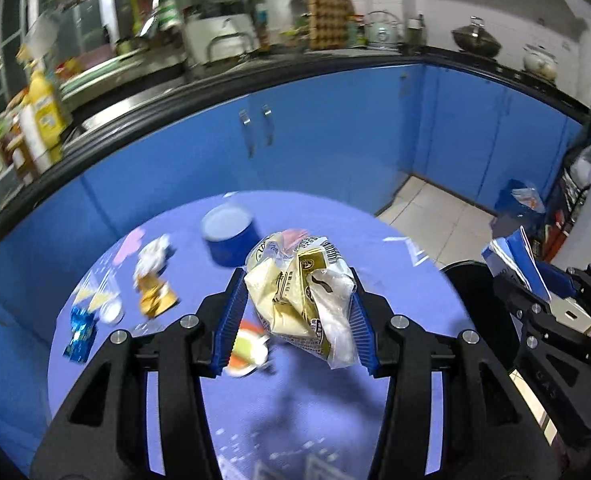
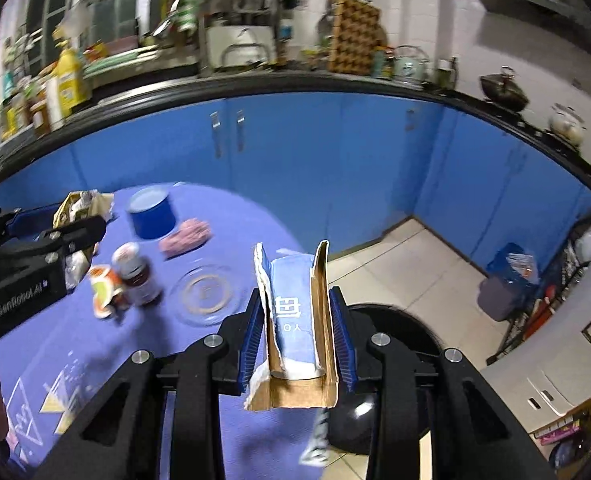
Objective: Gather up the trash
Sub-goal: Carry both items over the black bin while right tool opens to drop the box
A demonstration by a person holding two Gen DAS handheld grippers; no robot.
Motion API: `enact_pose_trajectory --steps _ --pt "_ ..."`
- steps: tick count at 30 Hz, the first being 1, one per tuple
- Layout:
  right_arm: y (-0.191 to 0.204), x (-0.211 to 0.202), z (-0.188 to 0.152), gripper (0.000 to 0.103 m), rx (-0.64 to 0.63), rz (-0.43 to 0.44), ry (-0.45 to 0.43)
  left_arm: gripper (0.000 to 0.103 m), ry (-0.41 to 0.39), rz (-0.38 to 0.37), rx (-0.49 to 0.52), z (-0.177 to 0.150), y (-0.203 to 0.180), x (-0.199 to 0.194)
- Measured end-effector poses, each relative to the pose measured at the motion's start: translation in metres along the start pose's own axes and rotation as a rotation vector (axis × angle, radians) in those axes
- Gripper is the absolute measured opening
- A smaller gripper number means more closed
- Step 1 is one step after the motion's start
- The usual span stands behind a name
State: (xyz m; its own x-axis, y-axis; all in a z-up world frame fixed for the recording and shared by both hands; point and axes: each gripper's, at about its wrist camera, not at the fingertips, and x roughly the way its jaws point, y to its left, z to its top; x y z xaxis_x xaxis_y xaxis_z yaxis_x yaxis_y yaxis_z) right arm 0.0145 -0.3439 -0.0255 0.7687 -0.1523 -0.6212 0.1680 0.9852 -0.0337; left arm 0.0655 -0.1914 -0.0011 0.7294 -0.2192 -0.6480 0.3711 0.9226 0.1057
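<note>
Left gripper (image 1: 297,304) clamped on a crumpled cream-and-clear plastic food wrapper (image 1: 305,300), blue ribbed pads (image 1: 231,320) pressing its sides, the bundle lifted clear of the round table under a purple patterned cloth (image 1: 335,408). Right gripper (image 2: 297,332) closed narrowly on a torn piece of blue-printed brown cardboard packaging (image 2: 295,320), folded into a trough with both walls pinched between the pads, probably so the loose flaps cannot splay. Both loads carried off the surface, apparently bound for the black round bin (image 2: 399,332) just beside the table's right edge, directly below and beyond the cardboard; positioned there, seemingly, for a short drop from the table. Still lying on the cloth: a gold-and-white crumpled wrapper (image 1: 153,280), a shiny blue foil scrap (image 1: 80,334), an orange-and-white wrapper (image 2: 105,290), a small brown bottle with a pale cap (image 2: 137,276), a clear glass plate (image 2: 209,292), a pink crumpled lump (image 2: 186,237) and a short blue cylindrical tin (image 2: 151,214). Collection judged partly done, with several scraps yet to pick.
</note>
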Motion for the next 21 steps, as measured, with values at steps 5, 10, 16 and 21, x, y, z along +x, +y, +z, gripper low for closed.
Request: enact_pose_trajectory --steps 5,10,16,21 --pt "-0.028 0.001 0.009 0.033 0.026 -0.054 -0.033 0.050 -0.024 -0.014 0.040 0.020 -0.028 0.006" --pt "-0.049 0.010 0.013 0.074 0.042 -0.128 -0.037 0.050 -0.044 -0.020 0.067 0.035 -0.047 0.011" --pt "-0.071 0.018 0.009 0.078 0.085 -0.144 -0.059 0.050 -0.028 -0.045 0.116 0.045 -0.075 0.025" --pt "-0.090 0.026 0.002 0.078 0.129 -0.159 -0.031 0.050 -0.028 -0.080 0.156 0.052 -0.100 0.032"
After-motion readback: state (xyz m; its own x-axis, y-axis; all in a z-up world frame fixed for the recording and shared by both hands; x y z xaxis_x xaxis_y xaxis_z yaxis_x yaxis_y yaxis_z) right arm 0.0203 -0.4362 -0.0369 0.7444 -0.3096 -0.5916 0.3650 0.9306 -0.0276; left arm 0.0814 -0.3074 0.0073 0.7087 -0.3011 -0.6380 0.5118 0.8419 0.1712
